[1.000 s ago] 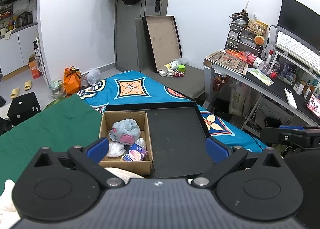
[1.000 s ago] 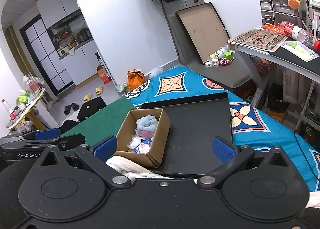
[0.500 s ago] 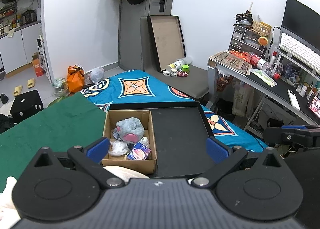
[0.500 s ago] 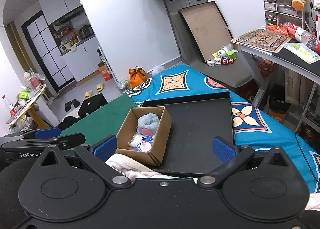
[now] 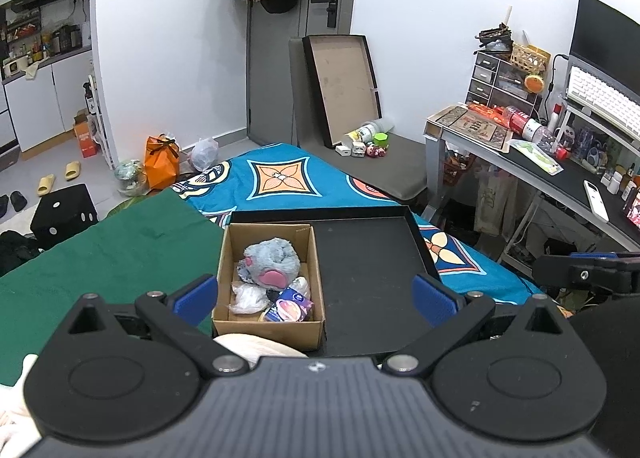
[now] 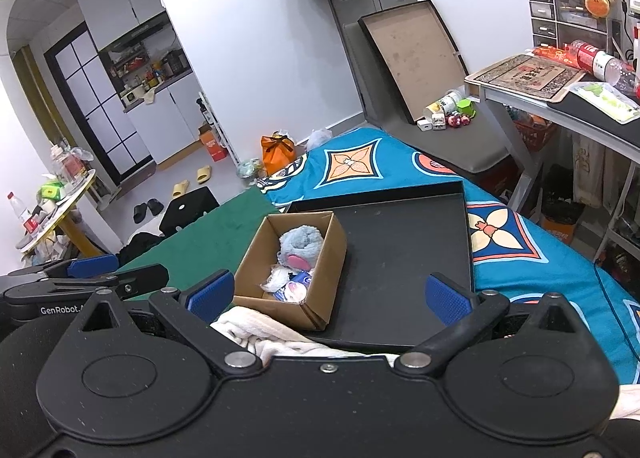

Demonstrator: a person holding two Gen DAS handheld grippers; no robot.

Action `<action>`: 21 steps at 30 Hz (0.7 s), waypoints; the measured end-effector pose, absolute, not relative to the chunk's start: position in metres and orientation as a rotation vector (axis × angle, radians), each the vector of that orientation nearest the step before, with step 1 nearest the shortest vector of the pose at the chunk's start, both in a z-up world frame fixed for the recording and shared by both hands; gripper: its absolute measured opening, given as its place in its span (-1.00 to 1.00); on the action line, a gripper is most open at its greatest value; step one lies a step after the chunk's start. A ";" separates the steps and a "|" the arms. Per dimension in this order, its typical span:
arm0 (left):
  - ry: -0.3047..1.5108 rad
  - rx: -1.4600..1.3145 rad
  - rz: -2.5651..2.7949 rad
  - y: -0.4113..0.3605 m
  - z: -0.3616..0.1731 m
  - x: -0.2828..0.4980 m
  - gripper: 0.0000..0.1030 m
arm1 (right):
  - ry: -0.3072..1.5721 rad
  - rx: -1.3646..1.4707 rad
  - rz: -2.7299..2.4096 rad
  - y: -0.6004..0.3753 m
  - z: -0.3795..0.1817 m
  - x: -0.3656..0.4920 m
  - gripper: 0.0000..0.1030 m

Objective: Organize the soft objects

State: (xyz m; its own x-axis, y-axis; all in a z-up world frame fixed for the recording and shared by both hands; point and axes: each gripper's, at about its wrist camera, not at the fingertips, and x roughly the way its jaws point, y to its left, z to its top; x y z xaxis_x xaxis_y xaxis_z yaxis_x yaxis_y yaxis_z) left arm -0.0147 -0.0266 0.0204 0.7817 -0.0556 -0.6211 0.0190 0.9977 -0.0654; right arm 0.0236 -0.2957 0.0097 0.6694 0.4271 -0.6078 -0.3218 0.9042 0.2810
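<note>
Blue-padded left tool (image 5: 316,294) and right tool (image 6: 327,294) gape, empty.

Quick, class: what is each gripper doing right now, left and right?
Left gripper: open, holding nothing.
Right gripper: open, holding nothing.

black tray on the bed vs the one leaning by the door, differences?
The black tray on the bed lies flat; the leaning tray stands tilted against the grey chair. The bed tray's inside is black and holds a cardboard box; the leaning tray's inside is brown and bare. Both are shallow, rectangular, black-rimmed.
</note>
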 end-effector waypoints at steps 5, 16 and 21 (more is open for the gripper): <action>0.674 -0.054 -0.034 -0.027 0.020 -0.014 0.99 | 0.723 0.151 0.419 -0.296 0.010 0.023 1.00; 0.675 -0.053 -0.035 -0.028 0.019 -0.015 0.99 | 0.725 0.151 0.411 -0.298 0.010 0.020 1.00; 0.675 -0.054 -0.035 -0.028 0.020 -0.014 0.99 | 0.727 0.152 0.409 -0.298 0.010 0.020 1.00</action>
